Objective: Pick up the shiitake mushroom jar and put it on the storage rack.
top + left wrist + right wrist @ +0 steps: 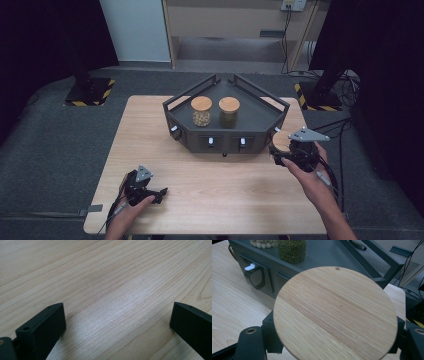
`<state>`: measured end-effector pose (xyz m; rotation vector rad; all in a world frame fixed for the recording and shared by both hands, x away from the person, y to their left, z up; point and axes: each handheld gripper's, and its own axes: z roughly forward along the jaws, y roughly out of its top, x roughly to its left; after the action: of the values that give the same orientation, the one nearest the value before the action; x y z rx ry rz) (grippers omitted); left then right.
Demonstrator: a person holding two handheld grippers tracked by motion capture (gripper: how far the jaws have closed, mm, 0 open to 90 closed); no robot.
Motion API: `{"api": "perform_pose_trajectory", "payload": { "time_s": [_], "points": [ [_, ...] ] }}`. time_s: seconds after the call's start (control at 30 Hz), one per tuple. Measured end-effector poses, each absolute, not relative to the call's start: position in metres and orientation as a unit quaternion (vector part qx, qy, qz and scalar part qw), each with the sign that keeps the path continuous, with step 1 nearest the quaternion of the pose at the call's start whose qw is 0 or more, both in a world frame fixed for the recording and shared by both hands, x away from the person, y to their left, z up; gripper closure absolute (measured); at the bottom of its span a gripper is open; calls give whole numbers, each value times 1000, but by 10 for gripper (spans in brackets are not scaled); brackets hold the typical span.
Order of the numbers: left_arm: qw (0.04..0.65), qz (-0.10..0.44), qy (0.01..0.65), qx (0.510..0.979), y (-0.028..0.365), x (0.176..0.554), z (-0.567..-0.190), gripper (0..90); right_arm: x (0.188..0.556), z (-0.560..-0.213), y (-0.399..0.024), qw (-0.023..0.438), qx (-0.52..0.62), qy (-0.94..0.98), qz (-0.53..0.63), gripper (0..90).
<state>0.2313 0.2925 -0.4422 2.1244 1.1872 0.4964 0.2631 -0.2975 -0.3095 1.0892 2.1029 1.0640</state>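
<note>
Your left gripper (161, 193) sits low at the near left of the table (225, 190), fingers (47, 325) spread wide with nothing but bare wood between them; in the left gripper view both jaws stand well apart over the grain. Your right gripper (276, 150) is at the right side of the table, just beside the front right corner of the dark tray (260, 112), and its fingers are clamped on a jar, seen from above as a round wooden lid (335, 315). In the right gripper view the black jaws press in from both sides just under the lid's rim; the jar body below is hidden by the lid, so I can't tell what's in it. In the high view the lid (281, 140) shows beside the tray's edge, outside it. Farther back, two more wooden-lidded jars stand upright inside the tray, side by side and apart: the pale-bean jar (201, 112) on the left, the green-bean jar (229, 113) on the right.
</note>
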Motion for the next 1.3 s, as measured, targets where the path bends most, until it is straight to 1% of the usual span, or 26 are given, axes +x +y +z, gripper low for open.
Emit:
{"api": "perform_pose_trajectory", "payload": {
  "time_s": [1.3],
  "points": [
    [323, 189, 452, 810, 293, 232, -442, 0, 281, -287, -281, 271, 395, 784, 394, 257]
  ]
}}
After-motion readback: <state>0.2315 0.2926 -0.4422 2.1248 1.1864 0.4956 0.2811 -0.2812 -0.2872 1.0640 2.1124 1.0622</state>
